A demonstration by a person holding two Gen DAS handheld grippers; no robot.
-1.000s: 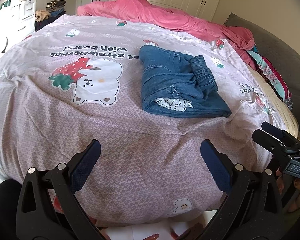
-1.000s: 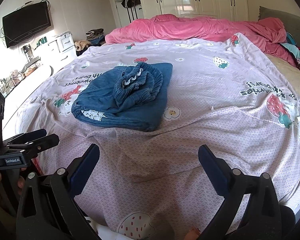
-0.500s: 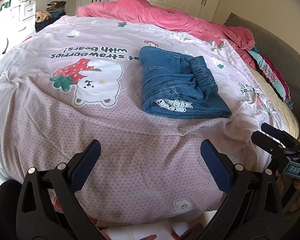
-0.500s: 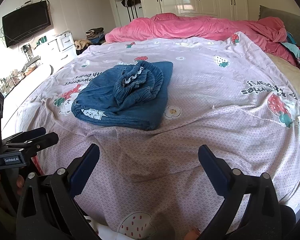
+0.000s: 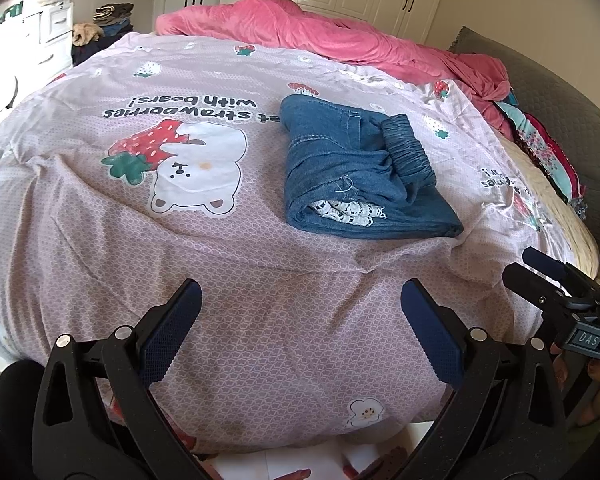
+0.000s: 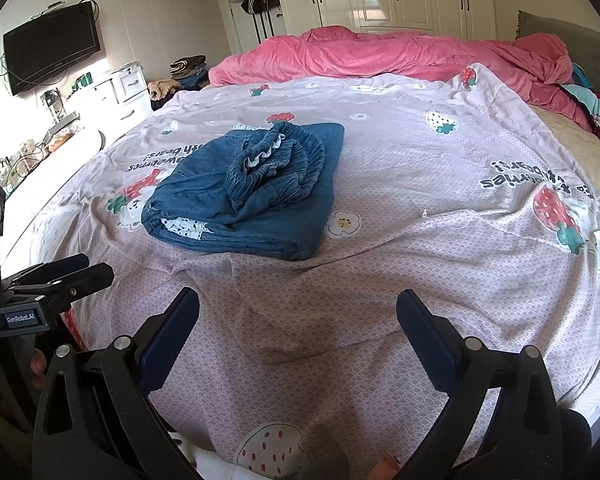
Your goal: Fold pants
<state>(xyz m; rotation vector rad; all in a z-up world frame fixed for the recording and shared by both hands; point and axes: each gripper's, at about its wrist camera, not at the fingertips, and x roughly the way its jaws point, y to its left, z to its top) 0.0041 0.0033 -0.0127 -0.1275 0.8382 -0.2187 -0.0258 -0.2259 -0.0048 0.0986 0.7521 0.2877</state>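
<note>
The blue denim pants [image 5: 356, 172] lie folded in a compact bundle on the pink strawberry-print bedsheet [image 5: 140, 240], elastic waistband on top and a white printed lining showing at the near edge. They also show in the right wrist view [image 6: 252, 192]. My left gripper [image 5: 300, 320] is open and empty, hovering over the sheet near the bed's front edge, well short of the pants. My right gripper [image 6: 298, 324] is open and empty too, likewise short of the pants. Each gripper shows at the other view's edge.
A rumpled pink duvet [image 5: 340, 44] lies across the far side of the bed. Colourful clothes [image 5: 548, 152] are piled at the right by a grey headboard. White drawers [image 6: 128, 92] with clothes and a wall TV [image 6: 52, 46] stand left.
Both grippers have drawn back slightly toward the bed's front edge, staying open. The pants have not moved.
</note>
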